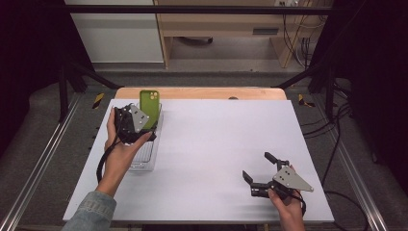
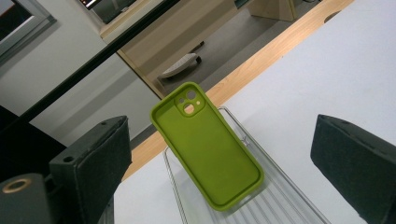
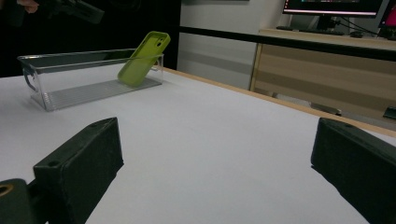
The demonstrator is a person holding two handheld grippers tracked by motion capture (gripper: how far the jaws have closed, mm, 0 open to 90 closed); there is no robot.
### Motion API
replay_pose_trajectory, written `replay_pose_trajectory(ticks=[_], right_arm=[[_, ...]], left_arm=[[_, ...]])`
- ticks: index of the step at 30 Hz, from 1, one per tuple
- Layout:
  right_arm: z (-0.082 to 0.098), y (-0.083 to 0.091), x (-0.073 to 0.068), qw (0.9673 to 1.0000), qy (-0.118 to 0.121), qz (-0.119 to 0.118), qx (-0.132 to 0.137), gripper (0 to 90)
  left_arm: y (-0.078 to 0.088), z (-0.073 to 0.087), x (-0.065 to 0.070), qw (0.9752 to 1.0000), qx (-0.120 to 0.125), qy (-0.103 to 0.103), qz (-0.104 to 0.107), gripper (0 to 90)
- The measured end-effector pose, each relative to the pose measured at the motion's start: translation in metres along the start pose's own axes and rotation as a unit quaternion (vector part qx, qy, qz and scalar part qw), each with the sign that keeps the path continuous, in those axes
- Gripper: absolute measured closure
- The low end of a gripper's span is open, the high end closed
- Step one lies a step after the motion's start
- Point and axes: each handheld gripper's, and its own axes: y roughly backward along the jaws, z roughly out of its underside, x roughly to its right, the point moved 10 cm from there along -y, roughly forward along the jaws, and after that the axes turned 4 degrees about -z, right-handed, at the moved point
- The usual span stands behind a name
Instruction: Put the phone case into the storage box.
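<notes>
Green phone case (image 2: 205, 147) leaning in clear tray (image 3: 88, 88), ahead of left gripper (image 2: 219, 163) jaws wide, right gripper (image 1: 262, 171) jaws wide, empty

The left tool (image 1: 136, 120) is held by the left hand (image 1: 121, 144) above the clear tray (image 1: 144, 161), its jaws spread wide with nothing between them; the left forearm reaches in from the near edge, denim sleeve (image 1: 94, 209) at the elbow; the right tool (image 1: 260, 169) sits low, well to the right of the tray, near the front edge, jaws likewise apart and empty, gripped by the right hand (image 1: 286, 204).
</notes>
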Motion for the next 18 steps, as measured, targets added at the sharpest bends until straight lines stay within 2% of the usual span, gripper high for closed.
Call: replay_pose_trajectory(ticks=[5, 9, 13, 18], right_arm=[[0.0, 0.0, 0.0, 1.0, 0.0, 0.0, -0.001, 2.3], [0.0, 0.0, -0.001, 1.0, 0.002, -0.001, 0.0, 2.3], [0.0, -0.001, -0.001, 1.0, 0.002, -0.001, -0.001, 2.3], [0.0, 0.0, 0.0, 1.0, 0.0, -0.001, -0.001, 2.3]], left_arm=[[0.005, -0.001, 0.001, 1.0, 0.004, 0.006, 0.003, 4.3], [0.008, -0.003, 0.003, 0.9997, 0.012, 0.019, 0.01, 4.3], [0.008, -0.006, 0.007, 0.9996, 0.014, 0.017, 0.015, 4.2], [0.011, -0.01, 0.012, 0.9992, 0.022, 0.024, 0.023, 4.2]])
